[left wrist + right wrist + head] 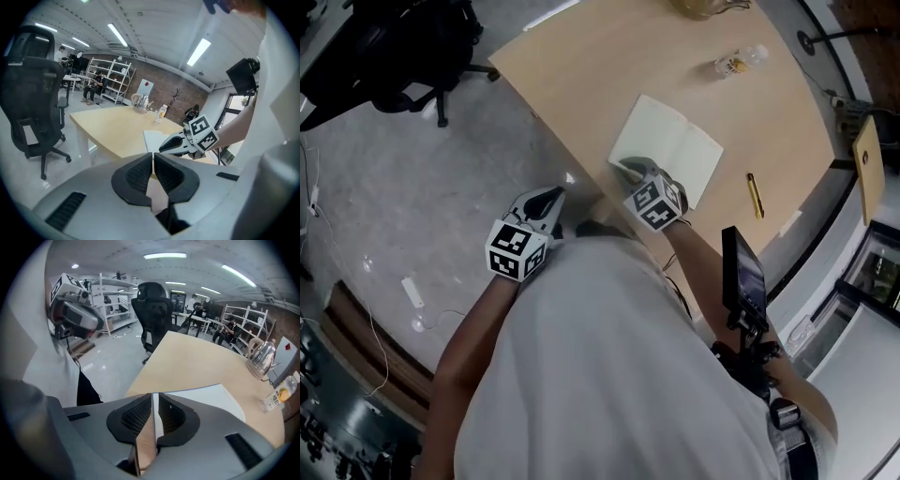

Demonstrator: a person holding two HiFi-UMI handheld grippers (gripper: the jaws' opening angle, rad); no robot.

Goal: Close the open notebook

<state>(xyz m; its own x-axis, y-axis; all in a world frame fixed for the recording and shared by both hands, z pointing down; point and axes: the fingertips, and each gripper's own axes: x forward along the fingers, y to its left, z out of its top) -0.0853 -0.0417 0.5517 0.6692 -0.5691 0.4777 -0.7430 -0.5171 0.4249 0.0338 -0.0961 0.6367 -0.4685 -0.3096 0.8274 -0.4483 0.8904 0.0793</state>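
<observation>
left gripper [153,158]: closest to the person, hung off the table's near-left edge over the floor. Jaws were pressed together with nothing in them, so it was basically just tagging along.

right gripper [155,400]: tipped down over the table [581,66] right by the near edge, nose at the near corner of the notebook's left page. Jaws were as good as closed, with only a sliver between the pads and white page showing through it. It didn't look like it had pinched anything, though honestly it was hard to be sure at that angle.

notebook [675,145]: lay flat and wide open, blank pages up, a bit in from the near edge and roughly mid-table. Blue cover edge peeked out under the pages.

pen [755,195]: yellowish one just beside the notebook, toward the right edge, not touching it.

bottle [741,62]: small one well beyond the notebook, out toward the far-right corner.

kettle [261,357]: glass one at the far edge, well out of the way.

step: looked like the approach. The notebook hadn't been closed at all yet.

next move: probably getting the closed tip under the left cover's edge, or opening the jaws to pinch it, then swinging that half over the spine onto the right page. The left gripper could pin the other side so the notebook didn't slide.
</observation>
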